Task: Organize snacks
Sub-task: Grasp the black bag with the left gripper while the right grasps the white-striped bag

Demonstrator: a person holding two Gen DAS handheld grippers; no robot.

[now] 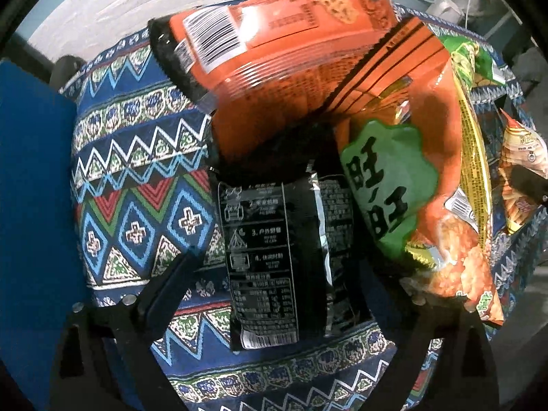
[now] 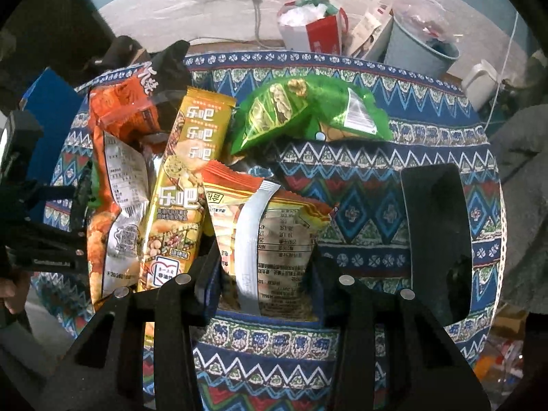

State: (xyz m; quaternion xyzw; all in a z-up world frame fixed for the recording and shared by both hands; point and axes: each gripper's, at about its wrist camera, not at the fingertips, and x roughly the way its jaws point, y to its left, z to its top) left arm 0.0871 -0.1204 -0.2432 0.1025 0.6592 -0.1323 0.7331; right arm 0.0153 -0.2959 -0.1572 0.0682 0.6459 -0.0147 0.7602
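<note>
The right gripper clamps an orange-and-yellow snack packet between its pads above the patterned tablecloth. The left gripper hangs with jaws spread wide, straddling a black snack packet lying flat on the cloth, pads not pressing it. Beside the clamped packet lie a tall yellow packet, an orange bag and, farther off, a green bag.
</note>
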